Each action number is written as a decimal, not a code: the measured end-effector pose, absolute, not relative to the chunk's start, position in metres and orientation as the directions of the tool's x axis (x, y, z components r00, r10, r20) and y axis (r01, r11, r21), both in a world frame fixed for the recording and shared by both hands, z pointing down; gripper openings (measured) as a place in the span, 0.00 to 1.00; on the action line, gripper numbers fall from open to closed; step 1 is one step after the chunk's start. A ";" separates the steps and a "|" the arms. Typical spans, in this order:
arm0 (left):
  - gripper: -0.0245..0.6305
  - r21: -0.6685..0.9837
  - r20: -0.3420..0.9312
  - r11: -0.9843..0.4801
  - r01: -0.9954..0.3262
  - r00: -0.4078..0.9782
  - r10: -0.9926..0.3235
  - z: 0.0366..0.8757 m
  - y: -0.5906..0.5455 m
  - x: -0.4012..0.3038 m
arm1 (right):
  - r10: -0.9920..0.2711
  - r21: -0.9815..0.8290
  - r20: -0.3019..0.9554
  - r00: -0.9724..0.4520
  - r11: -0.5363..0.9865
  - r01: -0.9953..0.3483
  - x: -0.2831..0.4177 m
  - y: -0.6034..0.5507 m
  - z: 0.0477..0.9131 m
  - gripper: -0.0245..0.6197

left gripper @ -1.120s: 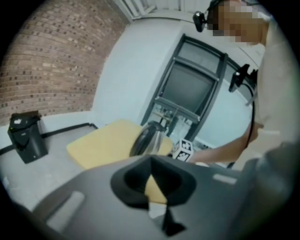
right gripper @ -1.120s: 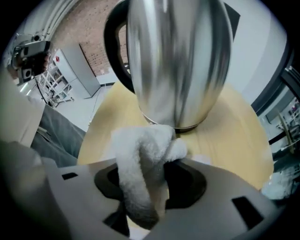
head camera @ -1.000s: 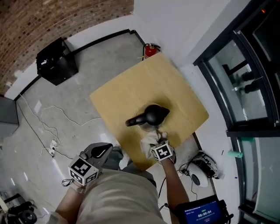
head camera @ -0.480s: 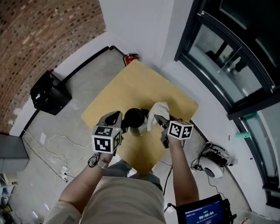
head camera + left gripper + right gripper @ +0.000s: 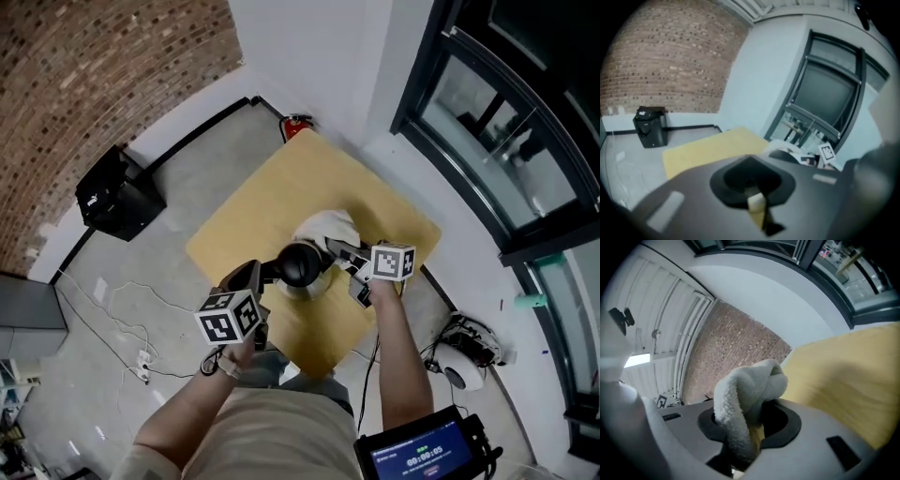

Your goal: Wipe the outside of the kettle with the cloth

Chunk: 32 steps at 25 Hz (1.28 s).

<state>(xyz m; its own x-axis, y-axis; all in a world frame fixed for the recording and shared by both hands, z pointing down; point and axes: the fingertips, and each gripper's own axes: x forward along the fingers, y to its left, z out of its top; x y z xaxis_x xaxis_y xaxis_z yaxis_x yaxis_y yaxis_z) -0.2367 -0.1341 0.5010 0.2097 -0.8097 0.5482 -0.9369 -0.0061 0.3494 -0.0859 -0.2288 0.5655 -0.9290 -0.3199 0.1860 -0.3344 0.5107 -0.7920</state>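
- The white cloth (image 5: pixel 328 228) is pinched in the right gripper (image 5: pixel 347 255), whose jaws are closed tight on it.
- The cloth is bunched at the far side of the black kettle (image 5: pixel 302 267); contact can't be told.
- The kettle is stood upright on the wooden table (image 5: pixel 272 202).
- The left gripper (image 5: pixel 248 279) is closed with nothing held, just beside the kettle handle (image 5: pixel 274 272).
- Step judged: wiping is about to start.
- Next: the cloth is to be pressed on the wall and swept round, with the handle probably steadied.
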 end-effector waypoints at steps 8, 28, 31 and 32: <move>0.02 0.215 0.555 -0.298 -0.930 0.367 -0.746 0.497 -0.159 -0.205 | -0.284 -0.861 0.170 -0.944 0.422 -0.283 -0.077 -0.081 0.563 0.25; 0.02 -0.187 0.591 -0.649 -0.737 0.443 -0.674 0.485 -0.107 -0.152 | -0.212 -0.607 0.608 -0.765 0.497 -0.620 -0.096 -0.036 0.654 0.25; 0.02 -0.201 0.587 -0.639 -0.743 0.431 -0.686 0.486 -0.108 -0.155 | -0.327 -0.489 0.519 -0.789 0.644 -0.589 -0.103 -0.060 0.585 0.25; 0.02 -0.203 0.590 -0.638 -0.743 0.427 -0.685 0.488 -0.108 -0.155 | -0.355 -0.454 0.487 -0.798 0.678 -0.579 -0.106 -0.068 0.565 0.25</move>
